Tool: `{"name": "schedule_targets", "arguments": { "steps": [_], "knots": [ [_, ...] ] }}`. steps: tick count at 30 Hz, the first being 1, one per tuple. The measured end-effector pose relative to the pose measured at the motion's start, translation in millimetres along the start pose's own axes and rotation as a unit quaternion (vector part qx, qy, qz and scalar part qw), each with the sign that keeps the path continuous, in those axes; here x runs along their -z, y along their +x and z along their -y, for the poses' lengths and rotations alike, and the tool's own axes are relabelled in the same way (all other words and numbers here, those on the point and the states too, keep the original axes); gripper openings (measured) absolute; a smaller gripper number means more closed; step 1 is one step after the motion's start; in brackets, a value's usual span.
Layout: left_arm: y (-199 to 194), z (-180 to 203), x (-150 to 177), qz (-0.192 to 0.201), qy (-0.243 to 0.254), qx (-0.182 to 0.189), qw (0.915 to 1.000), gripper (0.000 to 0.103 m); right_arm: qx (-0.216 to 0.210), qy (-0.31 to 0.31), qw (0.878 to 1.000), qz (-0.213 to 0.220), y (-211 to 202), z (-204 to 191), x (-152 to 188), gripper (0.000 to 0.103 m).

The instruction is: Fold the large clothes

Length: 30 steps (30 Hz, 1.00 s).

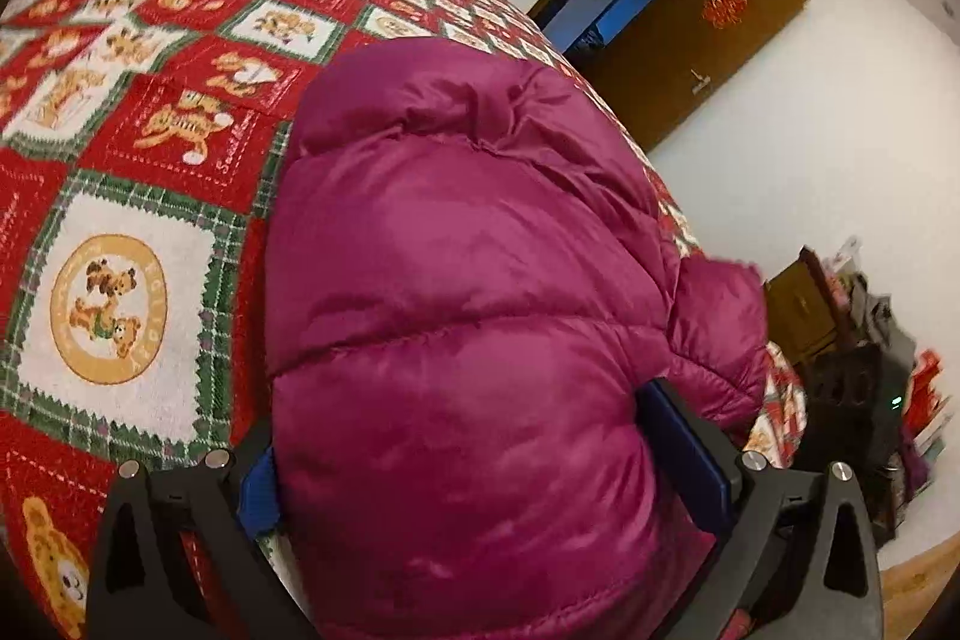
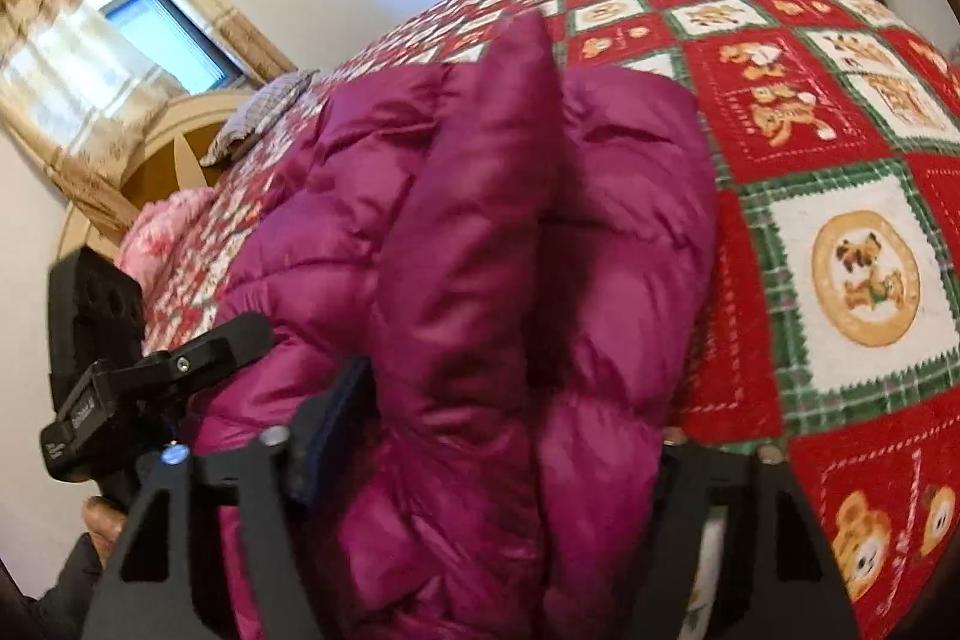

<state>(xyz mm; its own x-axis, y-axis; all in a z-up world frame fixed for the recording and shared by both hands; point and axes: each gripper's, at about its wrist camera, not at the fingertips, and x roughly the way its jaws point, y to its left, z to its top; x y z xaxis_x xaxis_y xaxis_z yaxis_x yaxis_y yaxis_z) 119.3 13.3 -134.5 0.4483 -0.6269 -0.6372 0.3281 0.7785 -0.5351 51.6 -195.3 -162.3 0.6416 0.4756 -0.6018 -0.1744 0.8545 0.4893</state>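
Observation:
A magenta puffer jacket (image 1: 468, 268) lies on a bed with a red, green and white teddy-bear quilt (image 1: 138, 172). In the left wrist view my left gripper (image 1: 480, 466) is shut on a thick quilted bulk of the jacket, its blue-padded fingers (image 1: 690, 448) pressing from both sides. In the right wrist view my right gripper (image 2: 486, 436) is shut on another bunched part of the jacket (image 2: 480, 280), with a folded ridge standing up ahead of it. The left gripper's body (image 2: 120, 388) shows at the left of the right wrist view. The jacket hides both grippers' fingertips.
The quilt (image 2: 840, 244) stretches beyond the jacket. A brown door (image 1: 690, 34) stands open at the far wall. A wooden nightstand with clutter (image 1: 840, 316) is right of the bed. A headboard, pillow (image 2: 258, 112) and curtained window (image 2: 120, 22) lie behind.

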Motion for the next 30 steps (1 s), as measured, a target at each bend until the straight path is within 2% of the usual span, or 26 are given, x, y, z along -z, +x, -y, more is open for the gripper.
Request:
{"name": "schedule_targets", "arguments": {
  "steps": [1, 3, 6, 9, 13, 18, 25, 30],
  "knots": [
    [-1.4, 2.5, 2.0, 0.000, 0.007, -0.001, 1.0000, 0.098, 0.007, -0.006, 1.000, -0.001, -1.4, -3.3, 2.0, 0.063],
    [-5.2, 9.2, 5.5, 0.004, 0.018, -0.004, 0.9998, 0.096, 0.015, -0.015, 1.000, -0.003, -6.3, -7.7, 4.9, 0.051],
    [-12.0, 16.2, 10.9, 0.008, 0.023, 0.004, 0.9997, 0.093, 0.026, -0.016, 1.000, 0.001, -18.9, -13.3, 10.0, 0.041],
    [-20.1, 23.9, 15.9, 0.008, 0.018, 0.024, 0.9995, 0.092, 0.030, -0.010, 0.999, 0.011, -33.9, -16.3, 16.3, 0.038],
    [-24.6, 50.7, 13.4, 0.007, 0.032, 0.054, 0.9980, 0.089, 0.031, 0.001, 0.999, 0.037, -64.7, -11.1, 20.6, 0.036],
    [-25.0, 101.0, 9.5, 0.014, 0.079, 0.086, 0.9930, 0.089, 0.040, 0.017, 0.996, 0.080, -110.2, 0.2, 15.6, 0.035],
    [11.9, 164.2, 1.5, -0.010, 0.108, 0.114, 0.9875, 0.089, 0.097, 0.015, 0.987, 0.130, -183.4, 29.1, 7.7, 0.035],
    [33.3, 201.2, 6.1, -0.022, 0.132, 0.122, 0.9835, 0.089, 0.126, 0.026, 0.981, 0.146, -208.1, 51.2, 12.6, 0.034]
  ]
}}
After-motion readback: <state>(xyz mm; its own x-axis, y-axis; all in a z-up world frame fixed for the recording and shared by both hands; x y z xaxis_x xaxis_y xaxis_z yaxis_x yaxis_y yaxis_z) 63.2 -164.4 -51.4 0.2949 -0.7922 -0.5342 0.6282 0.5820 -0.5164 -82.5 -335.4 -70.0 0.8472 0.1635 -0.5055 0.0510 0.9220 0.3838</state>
